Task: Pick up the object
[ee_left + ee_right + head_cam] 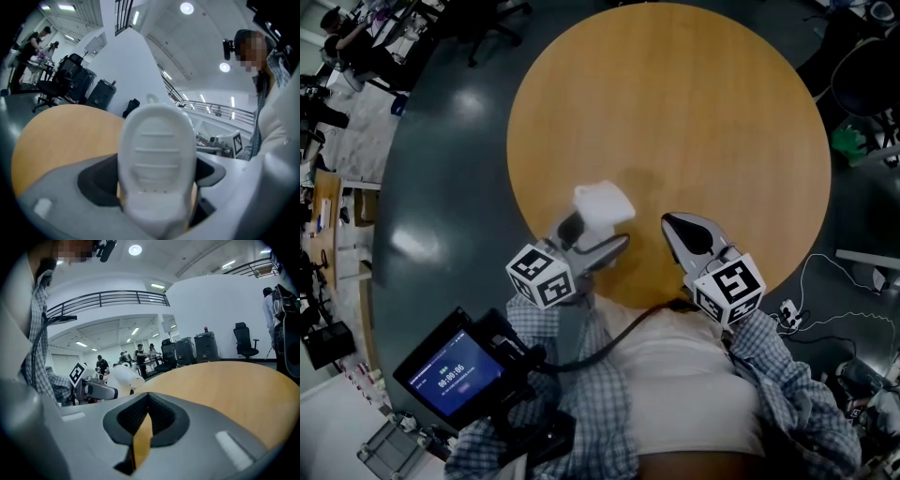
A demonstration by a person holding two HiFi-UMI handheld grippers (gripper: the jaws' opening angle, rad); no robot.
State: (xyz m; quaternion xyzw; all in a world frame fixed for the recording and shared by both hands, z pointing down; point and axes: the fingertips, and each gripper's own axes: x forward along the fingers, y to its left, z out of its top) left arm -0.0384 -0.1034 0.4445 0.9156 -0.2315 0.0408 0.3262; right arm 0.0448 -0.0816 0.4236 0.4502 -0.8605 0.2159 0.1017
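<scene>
Between the left jaws: a white object of moulded plastic, with shallow ribs across its broad face, fills the gap. The left gripper is clamped on its near end, and the rest juts out past the tips.
Ahead of and below the left jaws: the round wooden bench. The white object appears clear of the surface, judging by the soft shadow just beyond it in the head view. Contact at its far edge cannot be ruled out.
Reason for the hold: the jaws press the object from either side, so the ribbed face is turned toward the gripper's camera and the bulk hangs forward. With the grip this close to one end, the free end would probably tip if the gripper were swung.
Between the right jaws: nothing. The right gripper has its jaws drawn together, and only a sliver of bench colour shows through the seam.
To the left of the right jaws: the left gripper with its load, near but apart. The right gripper hovers over the near rim of the bench, presumably held aside because one gripper is enough for so small a load.
Task state: the pick-up is judged complete or nearly so, provided the clamp holds.
</scene>
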